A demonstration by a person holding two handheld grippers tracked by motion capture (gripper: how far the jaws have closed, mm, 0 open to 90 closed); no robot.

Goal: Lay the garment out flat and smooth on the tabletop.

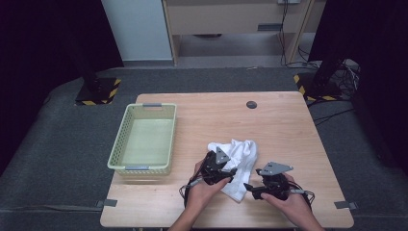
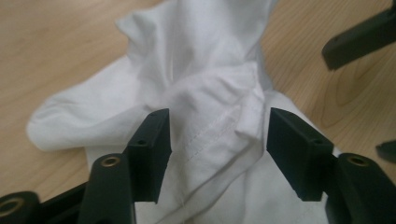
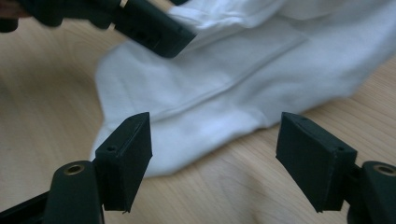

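Note:
A crumpled white cloth [image 1: 242, 156] lies on the wooden table [image 1: 284, 125], near its front. My left gripper [image 1: 231, 174] reaches into the cloth's near left part. In the left gripper view its jaws [image 2: 218, 140] stand apart around a raised, stitched fold of the cloth [image 2: 196, 70], and the pads do not press on it. My right gripper [image 1: 249, 187] sits at the cloth's near corner. In the right gripper view it [image 3: 215, 149] is open just above the wood, with the cloth's edge [image 3: 224, 84] in front of it and nothing between the pads.
A pale green plastic basket [image 1: 118, 144] stands on the table's left side with nothing in it. A small dark round cap [image 1: 251, 104] sits in the tabletop near the far edge. Bare wood lies to the right of the cloth.

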